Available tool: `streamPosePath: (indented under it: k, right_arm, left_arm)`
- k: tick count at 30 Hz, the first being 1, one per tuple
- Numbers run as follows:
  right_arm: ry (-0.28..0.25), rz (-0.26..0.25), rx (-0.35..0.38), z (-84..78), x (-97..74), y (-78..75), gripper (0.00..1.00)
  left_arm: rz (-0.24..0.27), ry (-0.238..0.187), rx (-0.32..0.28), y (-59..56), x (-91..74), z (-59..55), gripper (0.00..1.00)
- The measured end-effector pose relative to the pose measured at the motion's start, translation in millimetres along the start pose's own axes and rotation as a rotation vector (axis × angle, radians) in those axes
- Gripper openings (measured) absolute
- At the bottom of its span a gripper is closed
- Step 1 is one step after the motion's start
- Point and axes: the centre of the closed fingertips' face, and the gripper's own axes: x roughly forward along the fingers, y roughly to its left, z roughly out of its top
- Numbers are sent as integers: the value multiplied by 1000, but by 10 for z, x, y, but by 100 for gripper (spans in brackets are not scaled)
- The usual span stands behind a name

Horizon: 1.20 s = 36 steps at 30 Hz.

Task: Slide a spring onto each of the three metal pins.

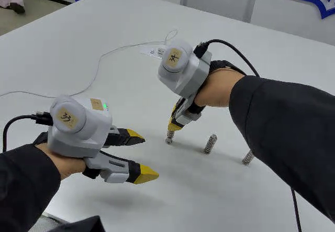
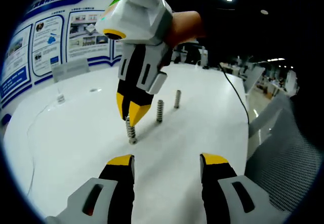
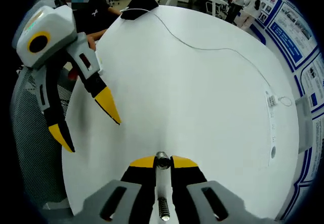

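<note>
Three springs (image 1: 169, 136) (image 1: 210, 143) (image 1: 247, 157), two tongs (image 1: 148, 156) (image 1: 171, 128), one table (image 1: 78, 43)

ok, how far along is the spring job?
Done: middle spring and end spring are mounted, standing upright. In hand: right gripper is shut on the third spring, which is down over its pin. The left gripper hangs open, holding nothing. Left: probably just letting go.

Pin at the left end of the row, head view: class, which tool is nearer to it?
Right. The right tool grips that pin at its top; the left tool hangs open, apart from it.
</note>
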Motion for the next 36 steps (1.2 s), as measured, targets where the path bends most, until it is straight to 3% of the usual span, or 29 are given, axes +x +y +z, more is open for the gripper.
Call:
streamPosePath:
  k: [8, 15, 30, 36]
  right_arm:
    - [15, -1, 23, -63, 131, -9, 12]
    - [1, -3, 32, -62, 130, -16, 12]
    - [-61, -52, 47, -149, -169, 11, 21]
    - [-115, -66, 81, -212, -270, 88, 22]
  left_arm:
    - [2, 1, -4, 18, -3, -8, 53]
    - [3, 5, -2, 12, -2, -12, 54]
    - [2, 9, 4, 6, 4, -7, 56]
    - [2, 7, 6, 4, 5, -3, 57]
